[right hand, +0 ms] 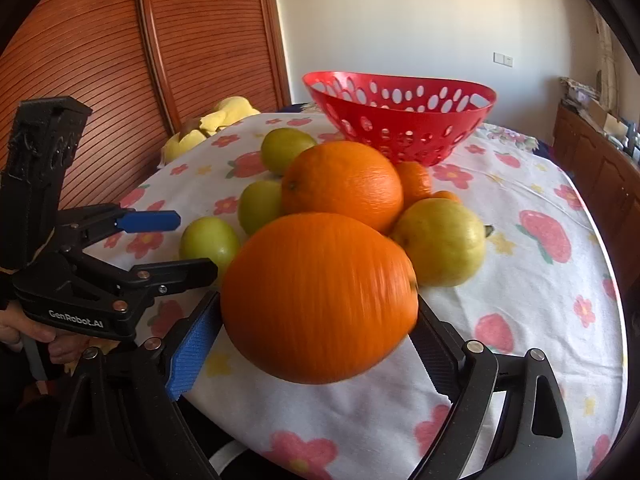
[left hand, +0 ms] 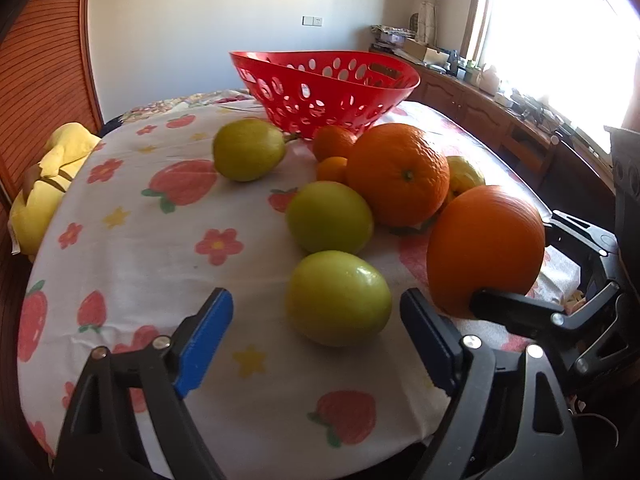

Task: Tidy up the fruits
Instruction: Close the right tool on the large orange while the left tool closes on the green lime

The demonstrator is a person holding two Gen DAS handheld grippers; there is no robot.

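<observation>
Right tongs [right hand: 316,344] grip one orange [right hand: 320,300]; left tongs [left hand: 316,340] gape; basket [right hand: 400,120] seems empty, other fruit waits on the desk [right hand: 540,300]

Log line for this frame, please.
right gripper: shut on orange | left gripper: open, near green fruit | red basket: no fruit seen inside

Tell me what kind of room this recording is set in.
Probably a lived-in room at home: a table under a strawberry-print tablecloth, a slatted wooden door, and low wooden cabinets cluttered with household items under a curtained window.
</observation>
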